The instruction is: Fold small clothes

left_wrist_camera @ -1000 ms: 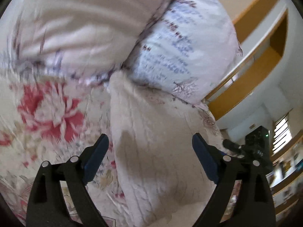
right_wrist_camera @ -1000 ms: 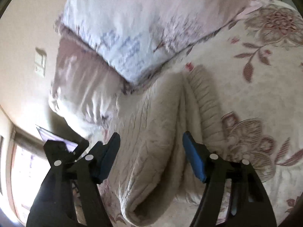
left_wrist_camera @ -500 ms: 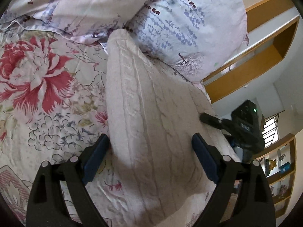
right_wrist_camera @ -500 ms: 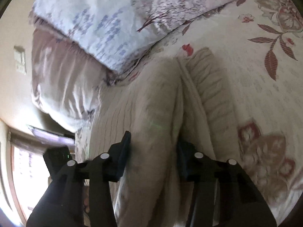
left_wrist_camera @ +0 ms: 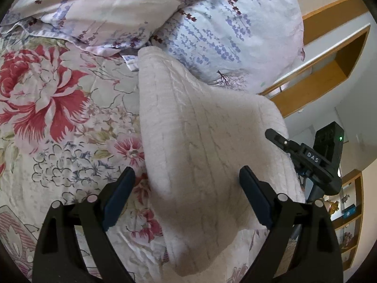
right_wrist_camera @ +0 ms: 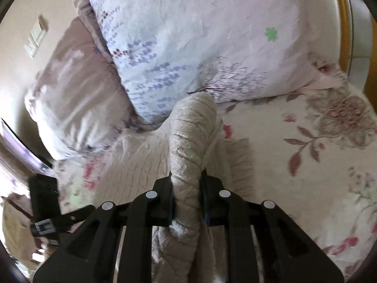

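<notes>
A cream cable-knit sweater (left_wrist_camera: 195, 146) lies on the floral bedspread (left_wrist_camera: 54, 108), its far end against the pillows. My left gripper (left_wrist_camera: 186, 188) is open, its jaws straddling the near part of the knit without pinching it. My right gripper (right_wrist_camera: 187, 188) is shut on a bunched fold of the same sweater (right_wrist_camera: 190, 136), which rises as a ridge between its jaws. In the left wrist view the right gripper (left_wrist_camera: 306, 158) shows at the sweater's lifted right edge.
Two lavender-print pillows (left_wrist_camera: 226, 30) lie at the head of the bed, also in the right wrist view (right_wrist_camera: 188, 40). A wooden headboard and shelves (left_wrist_camera: 329, 54) stand behind. Bedspread stretches to the right (right_wrist_camera: 306, 165).
My right gripper closed on the sweater fold and lifted its edge. My left gripper stayed open and moved in over the knit.
</notes>
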`<move>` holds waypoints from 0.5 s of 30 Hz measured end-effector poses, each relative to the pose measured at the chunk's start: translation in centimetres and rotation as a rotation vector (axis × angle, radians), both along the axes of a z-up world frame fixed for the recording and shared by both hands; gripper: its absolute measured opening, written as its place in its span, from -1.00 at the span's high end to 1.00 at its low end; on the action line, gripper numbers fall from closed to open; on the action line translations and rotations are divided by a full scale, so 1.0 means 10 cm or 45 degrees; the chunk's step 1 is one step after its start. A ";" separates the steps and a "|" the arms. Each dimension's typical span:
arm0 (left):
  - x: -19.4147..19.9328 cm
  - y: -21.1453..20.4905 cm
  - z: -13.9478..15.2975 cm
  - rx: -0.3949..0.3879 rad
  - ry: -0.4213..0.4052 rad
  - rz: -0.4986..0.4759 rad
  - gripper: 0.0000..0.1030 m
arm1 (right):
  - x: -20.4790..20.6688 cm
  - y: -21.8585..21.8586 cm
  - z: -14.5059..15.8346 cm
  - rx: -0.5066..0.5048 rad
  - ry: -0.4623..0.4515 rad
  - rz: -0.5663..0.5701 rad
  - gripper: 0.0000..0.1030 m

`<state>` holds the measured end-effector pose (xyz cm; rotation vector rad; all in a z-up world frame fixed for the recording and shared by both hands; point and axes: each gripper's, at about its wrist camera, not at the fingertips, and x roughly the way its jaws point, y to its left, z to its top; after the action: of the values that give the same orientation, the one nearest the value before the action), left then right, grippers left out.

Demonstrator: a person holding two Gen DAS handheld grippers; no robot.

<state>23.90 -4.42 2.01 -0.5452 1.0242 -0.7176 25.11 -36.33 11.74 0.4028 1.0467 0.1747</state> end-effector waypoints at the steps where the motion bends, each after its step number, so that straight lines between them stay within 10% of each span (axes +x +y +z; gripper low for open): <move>1: 0.00 -0.01 0.02 0.006 -0.008 -0.006 -0.74 | -0.01 -0.01 0.01 -0.008 -0.009 -0.006 0.66; 6: 0.00 -0.03 0.13 0.034 -0.037 -0.042 -0.74 | -0.06 -0.06 0.14 -0.044 -0.097 -0.023 0.66; 10: 0.02 -0.10 0.11 0.043 -0.029 -0.068 -0.74 | 0.01 -0.08 -0.20 -0.096 0.049 -0.029 0.63; 15: 0.03 -0.11 0.10 0.023 -0.032 -0.094 -0.74 | -0.10 -0.40 -0.54 0.080 0.198 -0.186 0.03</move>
<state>24.16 -5.54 2.97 -0.4841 1.0308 -0.7778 24.10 -40.34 6.33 0.5547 1.1619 0.0462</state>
